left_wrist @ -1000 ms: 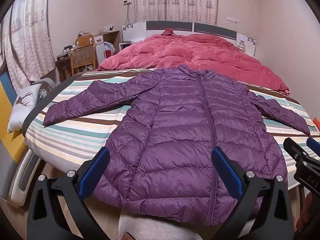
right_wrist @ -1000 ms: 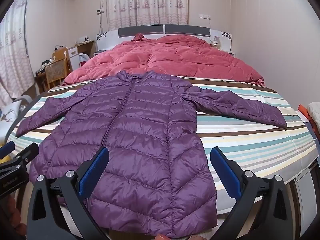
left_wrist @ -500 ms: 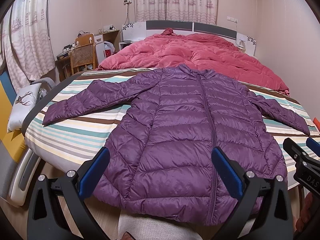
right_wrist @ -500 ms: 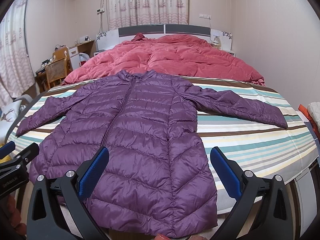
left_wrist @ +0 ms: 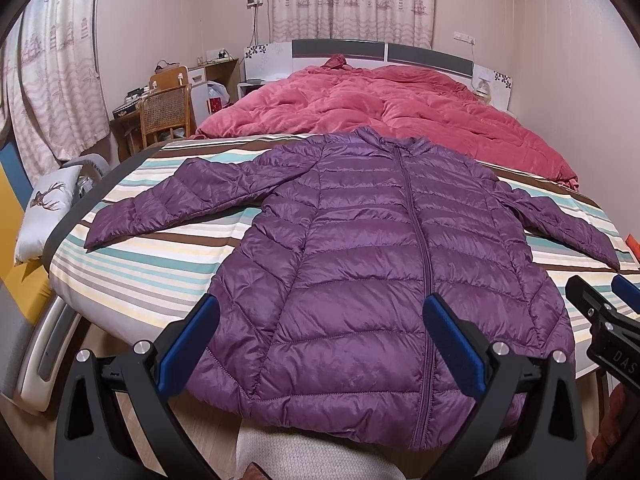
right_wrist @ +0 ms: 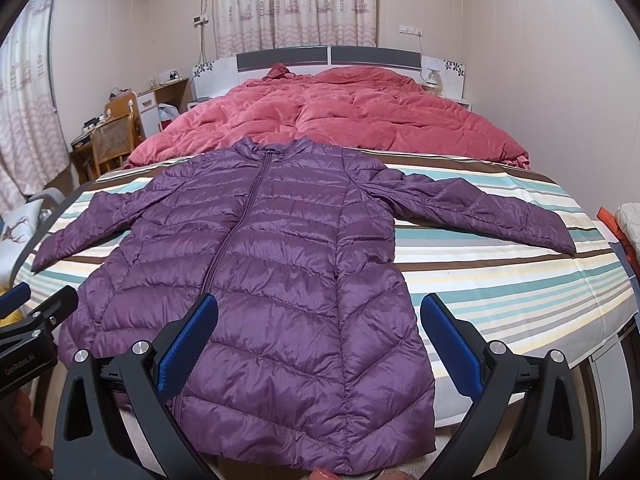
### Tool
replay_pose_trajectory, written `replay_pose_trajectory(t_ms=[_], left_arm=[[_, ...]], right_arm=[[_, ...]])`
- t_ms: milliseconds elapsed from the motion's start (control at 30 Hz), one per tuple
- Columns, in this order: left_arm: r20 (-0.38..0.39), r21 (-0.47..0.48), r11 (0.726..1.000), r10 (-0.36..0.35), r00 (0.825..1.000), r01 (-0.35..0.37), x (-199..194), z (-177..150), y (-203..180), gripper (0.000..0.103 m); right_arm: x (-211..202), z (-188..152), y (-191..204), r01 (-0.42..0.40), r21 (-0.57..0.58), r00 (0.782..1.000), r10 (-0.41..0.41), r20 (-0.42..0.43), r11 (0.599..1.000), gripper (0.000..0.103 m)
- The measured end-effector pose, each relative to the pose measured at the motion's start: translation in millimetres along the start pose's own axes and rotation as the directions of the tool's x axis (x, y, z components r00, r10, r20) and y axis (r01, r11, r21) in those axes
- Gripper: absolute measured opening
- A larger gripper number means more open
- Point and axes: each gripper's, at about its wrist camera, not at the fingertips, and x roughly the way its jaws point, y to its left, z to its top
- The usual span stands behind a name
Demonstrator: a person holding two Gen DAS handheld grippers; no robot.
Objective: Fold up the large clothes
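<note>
Nothing much has moved since the earlier frames: both views hold almost the same framing, so the fold has not begun. Spread flat and zipped across centre frame, the jacket (left_wrist: 384, 264) lies on the striped sheet (left_wrist: 152, 276), sleeves out toward left and right edges, hem at lower centre. At bottom of frame the left gripper (left_wrist: 320, 340) and right gripper (right_wrist: 320, 340) hover above the hem, jaws wide apart, holding nothing. A sleeve is probably the first grab.
</note>
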Motion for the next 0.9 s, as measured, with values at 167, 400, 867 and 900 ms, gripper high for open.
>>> replay_pose_trajectory(t_ms=[167,400,867,900], left_arm=[[-0.003,0.001,1.000,0.001,1.000,-0.001,0.2,-1.1,-0.6,0.101],[-0.006,0.001,1.000,0.001,1.000,-0.001,0.9,-2.5,-1.6,0.101],[-0.011,0.000,1.000,0.001,1.000,-0.001,2.4,-2.7,-0.6,0.101],[-0.011,-0.001,1.000,0.002,1.000,-0.002,2.3,-2.5,-0.4,0.101]], right_arm=[[0.7,-1.3,-2.2,-0.003,0.000,1.000,0.003,-0.001,1.000,0.100],[1.3,-2.0,-1.8,-0.002,-0.002,1.000,0.002,-0.005,1.000,0.100],[1.9,-2.2,-1.8,-0.002,-0.002,1.000,0.002,-0.008,1.000,0.100],[1.5,-2.2,-1.7,-0.001,-0.002,1.000,0.001,-0.007,1.000,0.100]])
